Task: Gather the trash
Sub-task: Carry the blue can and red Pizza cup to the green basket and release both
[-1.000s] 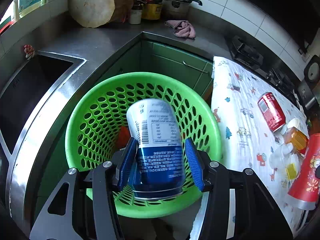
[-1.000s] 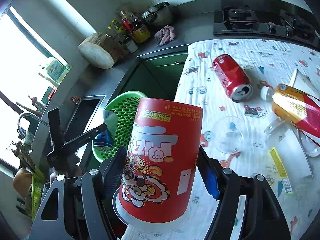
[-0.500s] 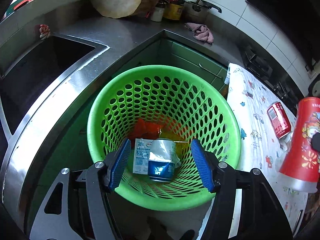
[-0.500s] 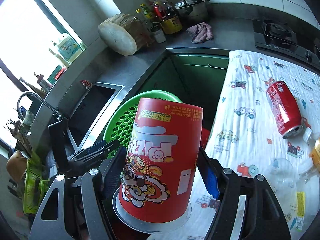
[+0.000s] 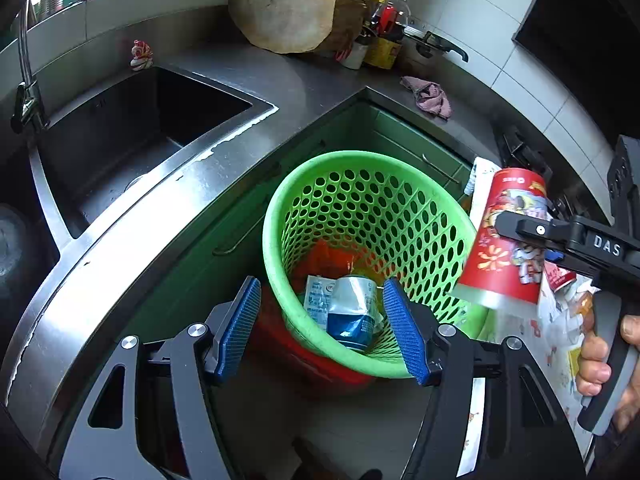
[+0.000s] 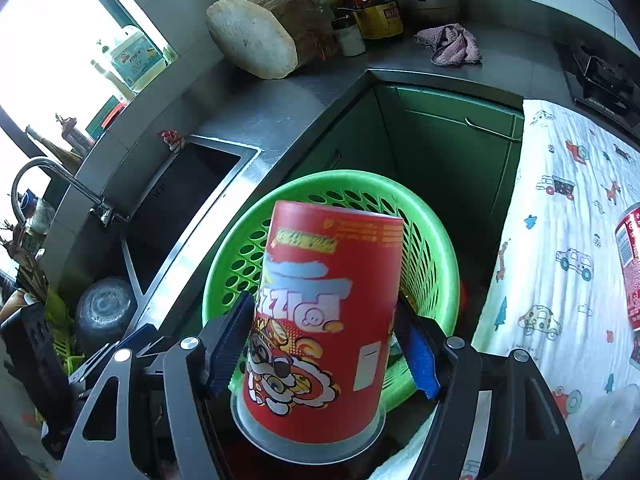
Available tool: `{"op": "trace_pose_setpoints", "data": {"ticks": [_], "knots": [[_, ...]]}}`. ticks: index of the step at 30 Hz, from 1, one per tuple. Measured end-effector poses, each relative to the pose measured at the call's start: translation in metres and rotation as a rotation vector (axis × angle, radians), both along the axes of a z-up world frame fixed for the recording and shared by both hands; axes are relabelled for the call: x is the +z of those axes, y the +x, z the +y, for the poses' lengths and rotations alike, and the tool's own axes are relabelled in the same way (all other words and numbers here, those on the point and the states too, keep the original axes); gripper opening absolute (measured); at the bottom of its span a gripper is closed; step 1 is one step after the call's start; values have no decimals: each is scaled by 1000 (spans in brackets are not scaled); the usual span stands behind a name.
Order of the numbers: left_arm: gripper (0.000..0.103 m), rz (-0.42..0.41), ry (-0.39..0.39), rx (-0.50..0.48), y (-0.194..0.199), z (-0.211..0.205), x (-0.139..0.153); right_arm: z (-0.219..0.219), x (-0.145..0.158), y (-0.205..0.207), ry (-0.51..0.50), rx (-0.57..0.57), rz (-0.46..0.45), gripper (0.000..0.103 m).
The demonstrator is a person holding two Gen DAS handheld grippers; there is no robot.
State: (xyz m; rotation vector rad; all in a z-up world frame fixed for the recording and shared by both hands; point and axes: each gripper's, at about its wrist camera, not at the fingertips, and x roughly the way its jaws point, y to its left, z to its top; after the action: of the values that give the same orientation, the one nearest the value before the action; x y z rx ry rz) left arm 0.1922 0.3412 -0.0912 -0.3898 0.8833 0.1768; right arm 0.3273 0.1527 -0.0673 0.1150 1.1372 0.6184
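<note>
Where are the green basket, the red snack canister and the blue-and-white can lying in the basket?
green basket (image 5: 362,160): left wrist view, far rim.
red snack canister (image 6: 320,320): right wrist view, printed side, between the pads.
blue-and-white can (image 5: 352,312): left wrist view, crumpled side, on the basket's bottom.

Daylight floods in from the overexposed window (image 6: 52,60), glaring white off the steel counter (image 5: 168,196). Fisheye bends the edges; corners go black.

Both units matched: left hand-held gripper (image 5: 320,328) and right hand-held gripper (image 6: 324,354) had black angular frames with cut-outs, silver screws at pivots, ribbed blue pads (image 5: 404,332). Right one carried white "DAS" lettering and a grey handle.
</note>
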Motion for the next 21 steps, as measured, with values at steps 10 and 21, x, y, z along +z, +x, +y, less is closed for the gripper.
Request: {"op": "trace_pose_setpoints", "data": {"ticks": [10, 21], "knots": [[64, 6, 6, -7, -3, -4, 0, -4, 6, -4, 20, 1, -19, 75], [64, -13, 16, -97, 16, -42, 9, -85, 16, -7, -104, -68, -97, 75]]}}
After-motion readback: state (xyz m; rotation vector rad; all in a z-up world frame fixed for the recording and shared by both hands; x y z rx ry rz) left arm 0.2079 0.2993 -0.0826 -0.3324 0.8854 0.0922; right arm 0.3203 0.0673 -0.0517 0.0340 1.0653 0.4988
